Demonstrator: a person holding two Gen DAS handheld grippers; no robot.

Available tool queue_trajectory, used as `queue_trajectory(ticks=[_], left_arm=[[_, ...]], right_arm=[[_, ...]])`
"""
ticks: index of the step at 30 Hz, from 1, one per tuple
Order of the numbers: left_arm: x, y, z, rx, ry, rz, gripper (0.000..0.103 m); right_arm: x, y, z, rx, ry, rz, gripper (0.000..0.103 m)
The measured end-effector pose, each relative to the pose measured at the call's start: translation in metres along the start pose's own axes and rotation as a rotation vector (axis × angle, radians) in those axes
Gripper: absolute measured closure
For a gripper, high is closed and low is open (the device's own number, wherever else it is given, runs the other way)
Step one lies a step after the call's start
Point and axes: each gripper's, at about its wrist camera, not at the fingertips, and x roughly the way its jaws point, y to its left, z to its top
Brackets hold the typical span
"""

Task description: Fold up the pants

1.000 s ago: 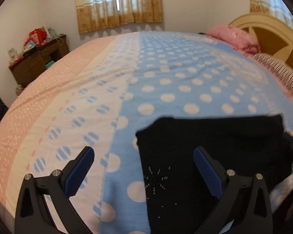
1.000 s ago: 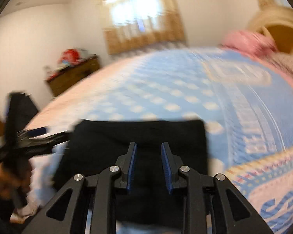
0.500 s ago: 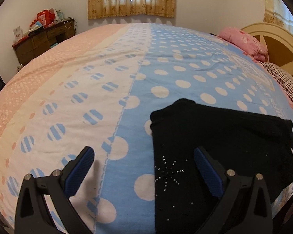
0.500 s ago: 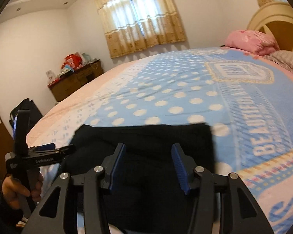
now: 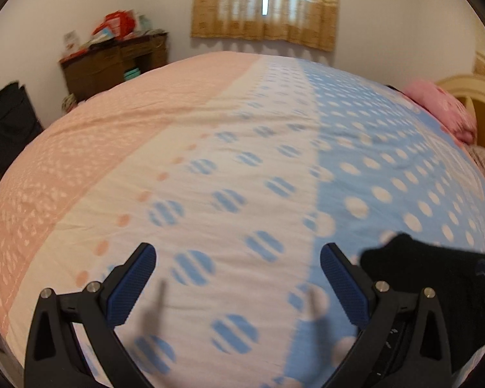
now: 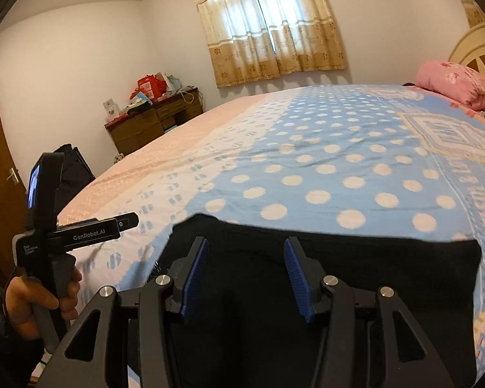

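The black pants (image 6: 355,274) lie folded in a flat rectangle near the front edge of the bed. My right gripper (image 6: 245,278) is open and empty just above them, its blue pads apart. In the left wrist view only a corner of the pants (image 5: 436,274) shows at the lower right. My left gripper (image 5: 236,284) is open and empty over bare bedspread to the left of the pants. It also shows in the right wrist view (image 6: 126,223), held in a hand left of the pants.
The bed (image 5: 210,161) has a pink, white and blue dotted spread. A pink pillow (image 6: 456,84) and a wooden headboard (image 5: 481,103) are at the right. A brown cluttered dresser (image 6: 152,123) and a black bag (image 5: 6,129) stand at the left by the wall.
My left gripper has swung left, away from the pants, so they have slid to the right edge of its view. My right gripper has opened wider over the pants.
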Motion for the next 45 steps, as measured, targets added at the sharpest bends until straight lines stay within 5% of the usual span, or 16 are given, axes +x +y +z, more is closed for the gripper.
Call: queue_trajectory(ticks=[12,28,45], left_arm=[[0.012,0.019,0.015,-0.036,0.001,0.030,0.000],[0.018,0.006,0.037,-0.001,-0.017,-0.036,0.000],[0.021,0.004,0.044,0.000,-0.042,-0.046,0.000]], right_arm=[[0.007,0.000,-0.001,0.023,0.013,-0.021,0.052],[-0.009,-0.009,0.006,0.074,-0.028,-0.116,0.052],[-0.004,-0.007,0.004,0.067,-0.013,-0.123,0.052]])
